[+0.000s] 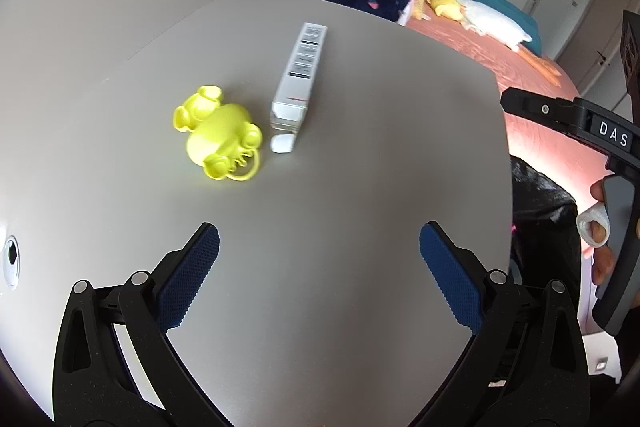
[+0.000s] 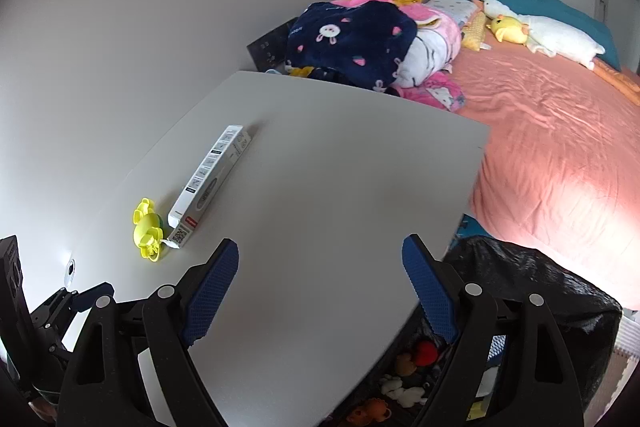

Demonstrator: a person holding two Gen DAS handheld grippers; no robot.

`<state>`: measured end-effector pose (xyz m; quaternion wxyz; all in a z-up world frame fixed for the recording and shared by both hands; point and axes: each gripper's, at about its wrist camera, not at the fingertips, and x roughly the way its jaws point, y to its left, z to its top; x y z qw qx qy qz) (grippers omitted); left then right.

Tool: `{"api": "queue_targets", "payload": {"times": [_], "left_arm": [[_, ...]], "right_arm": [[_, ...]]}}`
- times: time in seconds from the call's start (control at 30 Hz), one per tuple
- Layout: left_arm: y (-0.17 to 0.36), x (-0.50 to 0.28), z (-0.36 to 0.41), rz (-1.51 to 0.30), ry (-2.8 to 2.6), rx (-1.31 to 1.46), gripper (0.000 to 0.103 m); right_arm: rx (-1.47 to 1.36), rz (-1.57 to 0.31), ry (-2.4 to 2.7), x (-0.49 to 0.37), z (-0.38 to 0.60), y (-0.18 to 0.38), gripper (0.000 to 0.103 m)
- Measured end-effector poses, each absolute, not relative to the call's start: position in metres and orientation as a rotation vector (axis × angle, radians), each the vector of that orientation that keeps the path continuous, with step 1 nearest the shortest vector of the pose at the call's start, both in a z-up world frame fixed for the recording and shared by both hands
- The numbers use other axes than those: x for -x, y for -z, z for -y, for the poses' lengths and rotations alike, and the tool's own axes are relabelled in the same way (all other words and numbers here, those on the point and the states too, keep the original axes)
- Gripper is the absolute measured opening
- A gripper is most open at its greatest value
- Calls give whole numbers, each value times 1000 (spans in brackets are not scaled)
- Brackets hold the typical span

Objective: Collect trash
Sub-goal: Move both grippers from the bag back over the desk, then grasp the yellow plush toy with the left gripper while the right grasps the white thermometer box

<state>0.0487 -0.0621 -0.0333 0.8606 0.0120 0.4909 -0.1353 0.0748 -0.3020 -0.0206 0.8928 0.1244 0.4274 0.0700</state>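
Both empty-jawed. Left gripper (image 1: 319, 259) and right gripper (image 2: 320, 283) spread wide over the grey tabletop's (image 1: 360, 167) near edge. Step: approach. Mid-table: yellow plastic toy (image 1: 218, 133) touching long white carton (image 1: 298, 79), flap open. Black-lined bin (image 2: 532, 291) at right edge. Next: close on carton. Print unreadable; "DAS" on the right gripper's body.

A: What stood in the way on the worktop (image 1: 360, 147)?
B: Only a yellow toy (image 1: 218, 133) and a long white box (image 1: 298, 75), just beside each other toward the far left.
A: And elsewhere?
B: Bare surface lay ahead of both open jaws. Off the right edge, a black bin bag (image 2: 532, 291) stood near the bed (image 2: 560, 131).
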Motion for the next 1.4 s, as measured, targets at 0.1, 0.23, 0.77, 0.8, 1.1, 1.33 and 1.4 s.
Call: {"api": "queue_targets", "payload": {"times": [0.1, 0.23, 0.77, 0.8, 1.1, 1.33, 1.4], "left_arm": [[35, -55, 51, -1021, 259, -3, 97], [35, -68, 37, -1002, 220, 30, 97], [51, -124, 4, -996, 115, 90, 90], [53, -126, 4, -998, 110, 94, 90], [68, -142, 0, -1021, 67, 124, 84], [72, -134, 2, -994, 26, 90, 79], [73, -132, 2, -982, 19, 78, 76]], "right_arm": [[-256, -896, -159, -86, 292, 23, 84], [-249, -905, -175, -102, 279, 25, 84], [-224, -957, -229, -161, 227, 37, 84], [-224, -960, -231, -164, 225, 38, 84], [-222, -1000, -227, -192, 195, 51, 84], [-182, -1024, -209, -204, 171, 63, 84], [-152, -1013, -203, -204, 163, 62, 84]]}}
